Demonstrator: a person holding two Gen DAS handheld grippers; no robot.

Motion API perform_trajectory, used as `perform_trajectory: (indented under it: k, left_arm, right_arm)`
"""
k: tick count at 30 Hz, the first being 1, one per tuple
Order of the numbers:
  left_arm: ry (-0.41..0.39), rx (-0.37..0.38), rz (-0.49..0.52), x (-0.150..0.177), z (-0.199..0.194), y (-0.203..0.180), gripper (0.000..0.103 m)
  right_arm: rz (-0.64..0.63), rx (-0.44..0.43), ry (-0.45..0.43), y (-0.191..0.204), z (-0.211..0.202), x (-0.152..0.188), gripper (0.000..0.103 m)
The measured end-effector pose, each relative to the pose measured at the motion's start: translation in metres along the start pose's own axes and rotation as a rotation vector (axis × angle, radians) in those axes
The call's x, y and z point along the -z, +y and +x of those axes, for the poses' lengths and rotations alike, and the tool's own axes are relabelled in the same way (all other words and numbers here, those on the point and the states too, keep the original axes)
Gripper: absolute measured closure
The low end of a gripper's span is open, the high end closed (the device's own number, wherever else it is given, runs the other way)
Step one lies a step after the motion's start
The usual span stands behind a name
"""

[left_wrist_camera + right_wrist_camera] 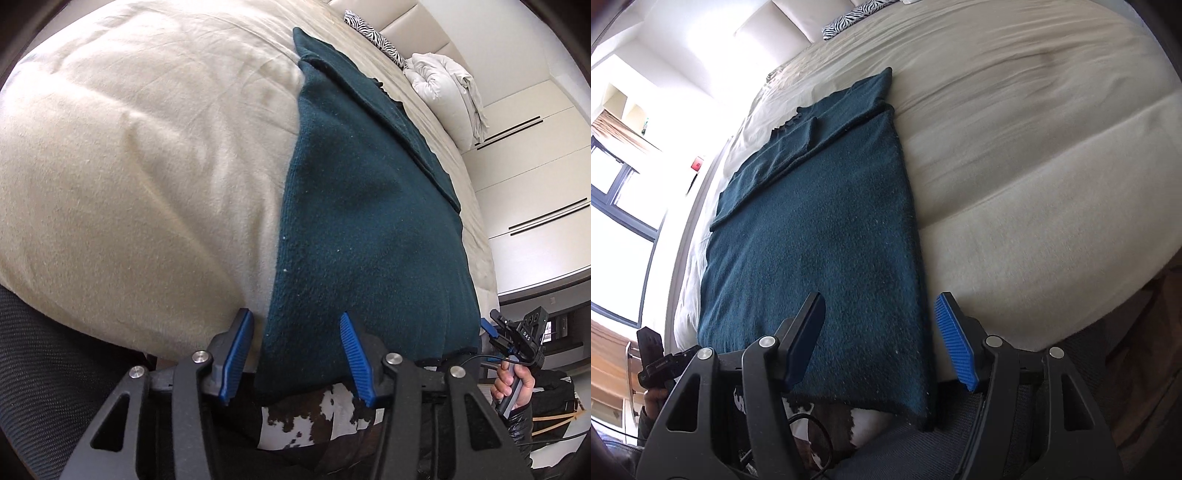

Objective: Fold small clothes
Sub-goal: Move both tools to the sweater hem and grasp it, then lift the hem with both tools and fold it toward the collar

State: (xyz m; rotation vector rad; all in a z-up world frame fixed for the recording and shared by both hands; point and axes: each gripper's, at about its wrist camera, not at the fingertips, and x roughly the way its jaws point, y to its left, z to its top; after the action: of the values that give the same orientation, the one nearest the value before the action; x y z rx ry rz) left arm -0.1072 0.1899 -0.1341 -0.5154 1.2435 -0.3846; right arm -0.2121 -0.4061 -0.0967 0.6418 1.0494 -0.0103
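Observation:
A dark teal knit sweater (362,221) lies flat on the cream bed cover (129,166), its sleeves folded in at the far end (798,144). Its near hem hangs over the bed's edge. My left gripper (295,315) stands open at the hem's left corner, with the sweater's left edge between its blue pads (352,350) but untouched. At the hem's right corner my right gripper (882,295) is open too, astride the sweater's right edge (919,295). A person's hand (513,387) holds the right gripper's handle.
A zebra-print pillow (373,37) and a bundled white duvet (443,85) lie at the bed's far end. White wardrobe doors (535,166) stand beyond. A cowhide-pattern rug (314,413) shows below the hem. Dark mesh fabric (44,369) sits at the bed's near edge, and a window (617,184) is at the left.

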Motion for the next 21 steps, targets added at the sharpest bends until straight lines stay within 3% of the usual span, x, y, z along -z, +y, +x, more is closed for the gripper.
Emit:
perform_trajectory:
  k: [3,5,7,10,18,21]
  left_arm:
    - [0.003,0.008,-0.004,0.002,0.000,0.003,0.059]
    - [0.014,0.005,-0.009,0.002,0.001,0.006,0.077]
    - [0.019,0.010,-0.024,0.004,0.002,0.010,0.084]
    - [0.025,0.022,-0.027,0.005,0.001,0.012,0.085]
    - [0.041,0.017,-0.002,0.005,-0.001,0.007,0.082]
    - [0.053,0.002,0.032,0.006,0.001,0.000,0.082]
  right_arm:
    - [0.045,-0.010,0.031,-0.013,-0.001,0.006,0.043]
    - [0.060,0.000,0.052,-0.017,-0.001,0.008,0.047]
    - [0.072,0.004,0.087,-0.021,0.000,0.010,0.048]
    - [0.065,0.027,0.144,-0.020,0.002,0.015,0.048]
    - [0.073,0.031,0.199,-0.018,0.010,0.022,0.057]
    - [0.075,0.042,0.224,-0.019,0.016,0.023,0.070]
